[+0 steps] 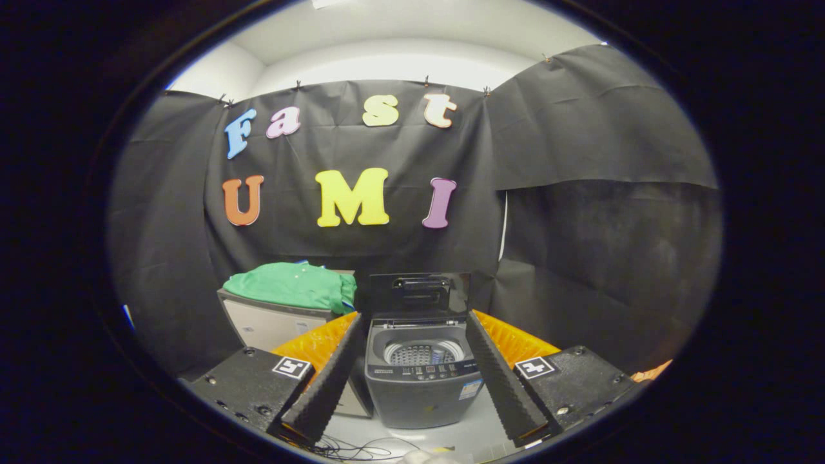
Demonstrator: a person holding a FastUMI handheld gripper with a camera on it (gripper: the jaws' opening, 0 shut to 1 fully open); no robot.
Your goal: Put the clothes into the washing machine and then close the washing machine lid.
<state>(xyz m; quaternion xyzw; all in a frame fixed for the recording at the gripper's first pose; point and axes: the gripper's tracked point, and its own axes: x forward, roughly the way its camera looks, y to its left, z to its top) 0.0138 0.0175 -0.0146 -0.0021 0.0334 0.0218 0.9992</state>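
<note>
fingers (416, 361) spread, empty | washing machine (420, 380) between them, lid (419, 293) upright | green clothes (293, 285) beyond-left

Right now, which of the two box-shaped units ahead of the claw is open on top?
The washing machine, straight ahead between the open claw's fingers: its lid stands upright, showing the drum. The pale cabinet beside it is covered by green clothes.

Lower front of small dark-grey top-loading washing machine (419, 386) partly masked by gripper (419, 361) fingers, spread wide either side. Drum bottom too dim to resolve. Green folded garment (290, 287) hid top of pale box (271, 325) beneath; box's right end behind one finger. Control panel markings too small.
</note>
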